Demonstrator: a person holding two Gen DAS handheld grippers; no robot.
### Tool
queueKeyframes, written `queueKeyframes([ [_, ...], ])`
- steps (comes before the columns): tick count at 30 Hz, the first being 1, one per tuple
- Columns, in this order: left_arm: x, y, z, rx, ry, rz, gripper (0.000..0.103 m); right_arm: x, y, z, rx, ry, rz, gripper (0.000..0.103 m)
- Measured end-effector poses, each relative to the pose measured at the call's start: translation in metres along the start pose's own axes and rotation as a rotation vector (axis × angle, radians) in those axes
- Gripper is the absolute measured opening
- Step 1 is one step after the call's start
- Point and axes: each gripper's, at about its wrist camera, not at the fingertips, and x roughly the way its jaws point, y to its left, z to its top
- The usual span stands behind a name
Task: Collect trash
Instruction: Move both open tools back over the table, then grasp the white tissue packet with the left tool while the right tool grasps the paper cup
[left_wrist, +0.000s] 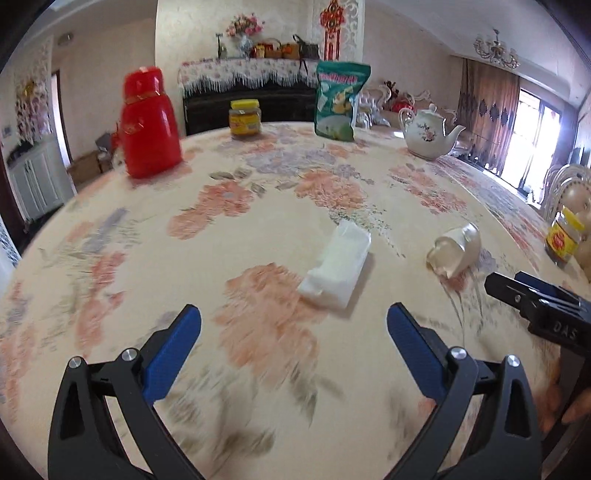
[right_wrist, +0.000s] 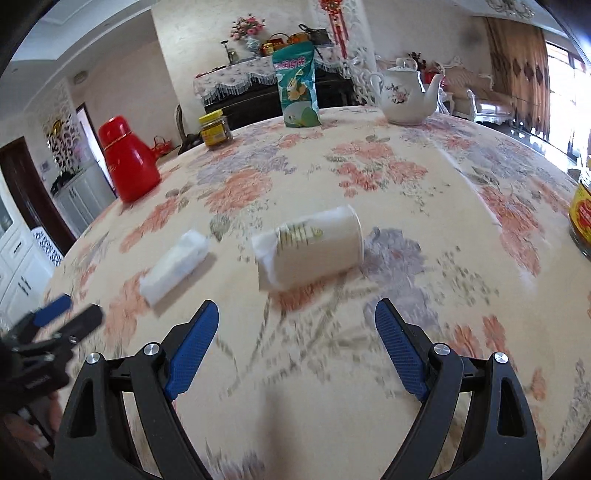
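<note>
Floral tablecloth (left_wrist: 258, 332) on round table | left gripper (left_wrist: 293, 321) jaws wide, empty, white tissue pack (left_wrist: 338, 267) mid-frame just beyond | right gripper (right_wrist: 297, 317) jaws wide, empty, tipped paper cup (right_wrist: 314, 249) at centre ahead | red flask (left_wrist: 149, 122) upper left, teapot (left_wrist: 426, 134) upper right.

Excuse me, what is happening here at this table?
A person is clearing trash from a round table with a flowered tablecloth, holding a gripper in each hand. Both are open and empty. The left gripper points at a folded white tissue; the right gripper faces a paper cup lying on its side with tissue stuffed in it. Neither piece is picked up yet. A red thermos, a teapot and a green snack bag stand farther back.
</note>
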Motion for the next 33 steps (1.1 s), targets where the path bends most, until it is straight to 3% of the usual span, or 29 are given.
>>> queueKeyframes([
  [9, 0.017, 0.001, 0.02, -0.002, -0.023, -0.011, 0.097, 0.047, 0.02, 0.049, -0.018, -0.044, -0.142, 0.083],
  [14, 0.025, 0.003, 0.025, -0.002, -0.012, -0.01, 0.097, 0.074, 0.034, 0.049, -0.107, 0.016, -0.252, 0.084],
  [19, 0.037, -0.001, 0.024, 0.006, 0.017, -0.015, 0.097, 0.051, 0.022, 0.033, -0.174, 0.02, -0.268, 0.083],
  [26, 0.063, -0.03, 0.029, 0.048, 0.079, -0.028, 0.096, 0.021, -0.018, 0.023, -0.089, 0.009, -0.212, 0.074],
  [28, 0.072, -0.038, 0.031, 0.061, 0.108, -0.041, 0.091, 0.024, -0.02, 0.023, -0.09, 0.024, -0.202, 0.071],
  [31, 0.086, -0.044, 0.033, 0.065, 0.155, -0.056, 0.072, 0.02, -0.027, 0.022, -0.049, 0.02, -0.195, 0.07],
  [32, 0.089, -0.044, 0.033, 0.061, 0.166, -0.067, 0.059, 0.017, -0.03, 0.022, -0.027, 0.012, -0.175, 0.07],
  [33, 0.093, -0.045, 0.033, 0.058, 0.184, -0.084, 0.037, 0.015, -0.03, 0.023, -0.016, 0.007, -0.166, 0.07],
])
